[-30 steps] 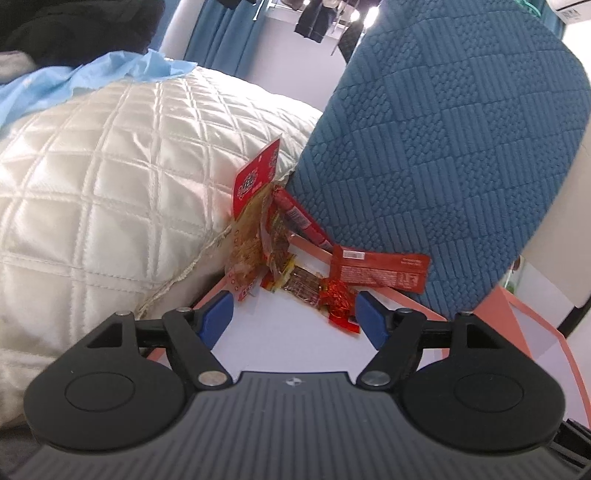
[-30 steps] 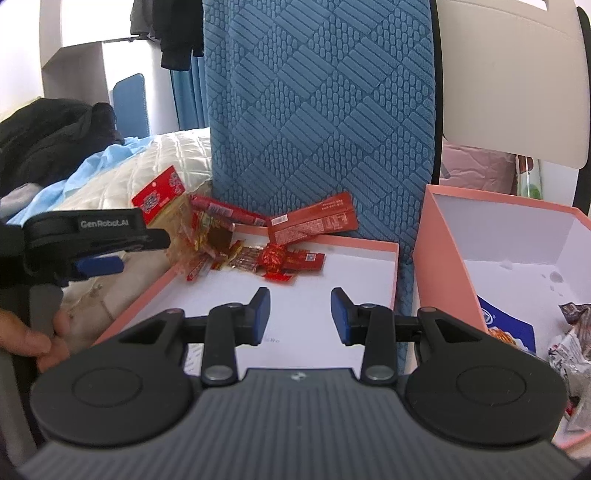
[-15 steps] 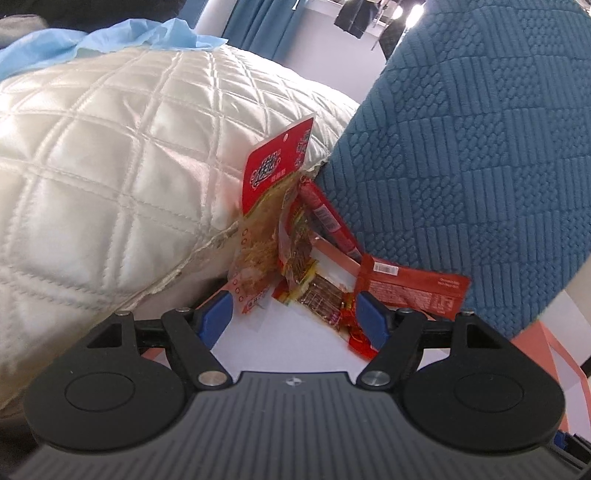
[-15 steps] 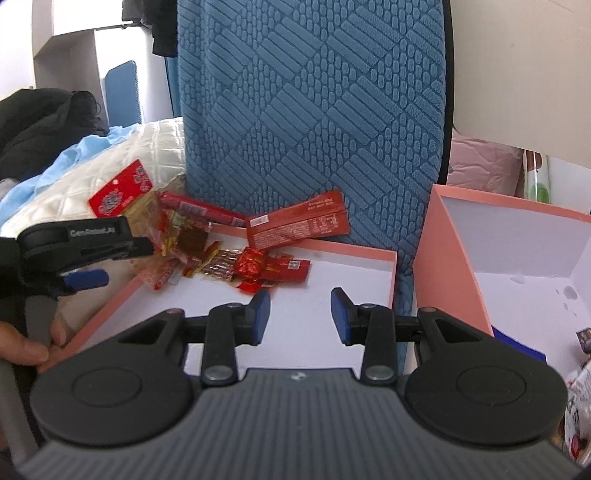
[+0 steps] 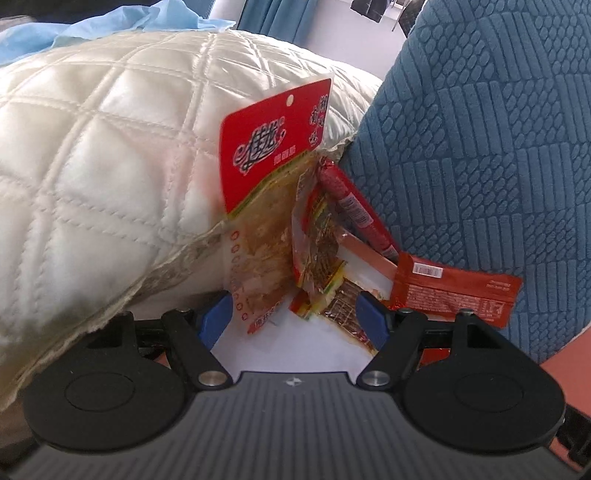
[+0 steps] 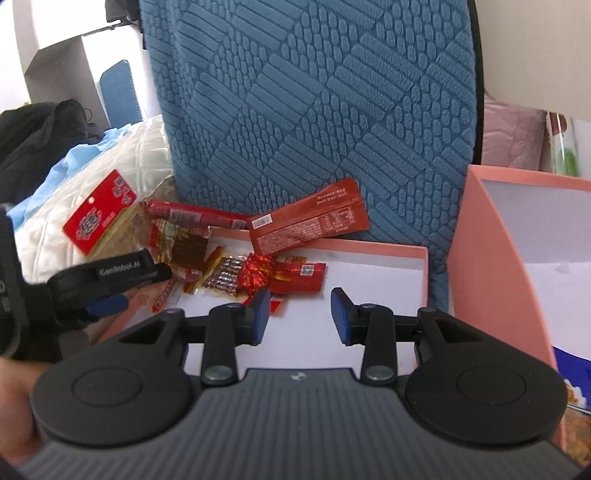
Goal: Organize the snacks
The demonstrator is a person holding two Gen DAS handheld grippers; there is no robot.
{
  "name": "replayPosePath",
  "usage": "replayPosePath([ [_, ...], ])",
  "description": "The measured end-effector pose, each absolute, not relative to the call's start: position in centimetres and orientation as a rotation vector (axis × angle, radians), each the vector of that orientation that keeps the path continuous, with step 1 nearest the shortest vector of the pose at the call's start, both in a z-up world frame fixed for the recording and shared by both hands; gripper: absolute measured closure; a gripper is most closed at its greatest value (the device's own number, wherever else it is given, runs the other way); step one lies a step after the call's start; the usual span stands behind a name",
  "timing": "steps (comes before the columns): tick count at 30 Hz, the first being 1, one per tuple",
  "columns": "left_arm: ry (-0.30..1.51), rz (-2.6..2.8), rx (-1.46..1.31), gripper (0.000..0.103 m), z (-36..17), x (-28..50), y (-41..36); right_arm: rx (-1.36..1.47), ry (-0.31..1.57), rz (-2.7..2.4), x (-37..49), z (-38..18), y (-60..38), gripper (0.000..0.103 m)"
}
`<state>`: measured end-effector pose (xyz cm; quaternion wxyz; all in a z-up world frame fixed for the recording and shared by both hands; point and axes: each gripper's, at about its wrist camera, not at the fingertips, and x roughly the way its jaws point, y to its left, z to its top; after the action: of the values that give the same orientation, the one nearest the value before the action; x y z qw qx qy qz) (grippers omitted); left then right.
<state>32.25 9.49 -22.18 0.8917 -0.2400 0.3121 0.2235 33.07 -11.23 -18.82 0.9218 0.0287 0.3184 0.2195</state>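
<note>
A pile of red snack packets lies at the far left corner of a pink-rimmed white tray (image 6: 369,273). A tall bag with a red header (image 5: 273,147) leans on the pillow; it also shows in the right wrist view (image 6: 99,218). Beside it are a red sausage stick (image 5: 354,210), a flat red-brown packet (image 5: 454,291) and small wrapped sweets (image 6: 258,273). My left gripper (image 5: 295,317) is open, its fingertips on either side of the tall bag's lower edge. My right gripper (image 6: 299,314) is open and empty above the tray's middle.
A quilted cream pillow (image 5: 110,184) presses against the tray's left side. A blue textured cushion (image 6: 325,110) stands behind the tray. A second pink box (image 6: 517,258) with other snacks sits to the right. Blue cloth (image 5: 129,22) and dark clothing (image 6: 37,133) lie behind the pillow.
My left gripper has moved forward into the snack pile, so the tall bag now sits between its fingertips. My right gripper has moved closer to the tray and a little left.
</note>
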Motion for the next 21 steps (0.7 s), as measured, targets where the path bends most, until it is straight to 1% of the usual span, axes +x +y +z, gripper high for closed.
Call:
replayPosePath([
  [4, 0.653, 0.47, -0.46, 0.025, -22.5, 32.9, 9.2, 0.083, 0.677, 0.466, 34.8, -19.0, -10.7, 0.064],
  [5, 0.654, 0.476, -0.45, 0.025, -22.5, 32.9, 9.0, 0.089, 0.687, 0.475, 35.3, -19.1, -10.4, 0.057],
  [6, 0.658, 0.485, -0.444, 0.025, -22.5, 32.8, 8.8, 0.096, 0.692, 0.482, 35.7, -19.2, -10.2, 0.043],
  [8, 0.659, 0.503, -0.436, 0.025, -22.2, 32.4, 8.6, 0.106, 0.693, 0.491, 36.3, -19.4, -9.7, 0.032],
  [9, 0.653, 0.5, -0.43, 0.025, -22.1, 32.2, 8.6, 0.101, 0.698, 0.498, 36.7, -19.5, -9.3, 0.034],
  [21, 0.654, 0.51, -0.373, 0.025, -22.6, 33.3, 8.4, 0.081, 0.765, 0.557, 40.5, -21.3, -6.9, 0.033],
])
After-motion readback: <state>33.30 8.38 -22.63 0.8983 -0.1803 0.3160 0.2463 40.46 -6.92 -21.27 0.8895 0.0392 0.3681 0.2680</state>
